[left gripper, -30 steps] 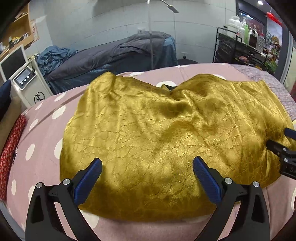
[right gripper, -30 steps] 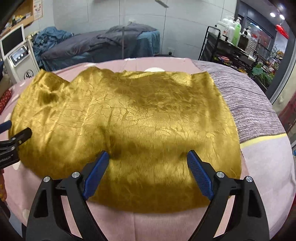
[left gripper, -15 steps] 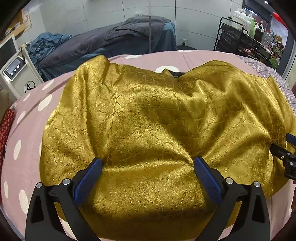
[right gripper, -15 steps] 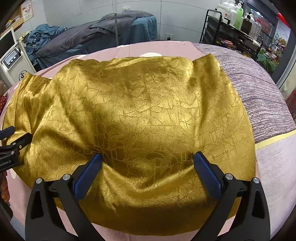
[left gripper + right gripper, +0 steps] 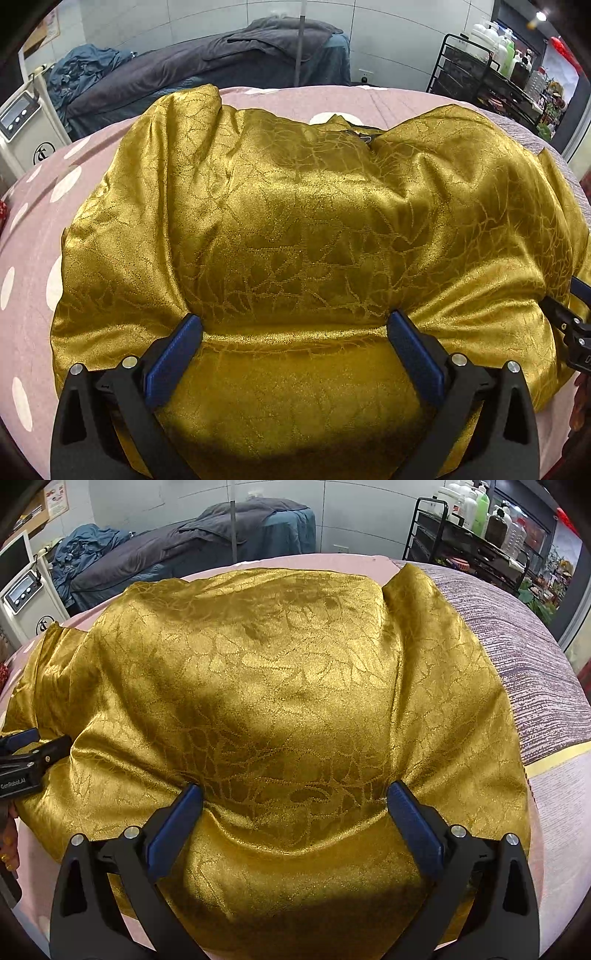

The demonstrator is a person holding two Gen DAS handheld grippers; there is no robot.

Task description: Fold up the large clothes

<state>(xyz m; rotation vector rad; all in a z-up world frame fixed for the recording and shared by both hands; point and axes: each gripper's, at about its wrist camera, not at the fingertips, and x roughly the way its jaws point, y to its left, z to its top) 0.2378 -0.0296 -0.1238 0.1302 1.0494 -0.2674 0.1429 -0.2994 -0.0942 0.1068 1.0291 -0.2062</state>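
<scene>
A large gold patterned garment (image 5: 303,229) lies spread over a pink polka-dot bed (image 5: 33,229); it also fills the right wrist view (image 5: 288,686). My left gripper (image 5: 293,326) is open, its blue fingertips pressed into the garment's near part, pushing up a ridge of cloth. My right gripper (image 5: 293,794) is open too, its fingertips pressed into the cloth the same way. The right gripper shows at the right edge of the left wrist view (image 5: 569,325); the left gripper shows at the left edge of the right wrist view (image 5: 26,760).
A grey striped blanket (image 5: 524,657) covers the bed's right side. Behind stand a bed with dark covers (image 5: 207,74), a white machine (image 5: 26,125) at left and a black rack of bottles (image 5: 476,539) at right.
Both grippers have moved forward and down onto the garment. Its near part now bunches between the fingers, and the far edge has rumpled and lifted.
</scene>
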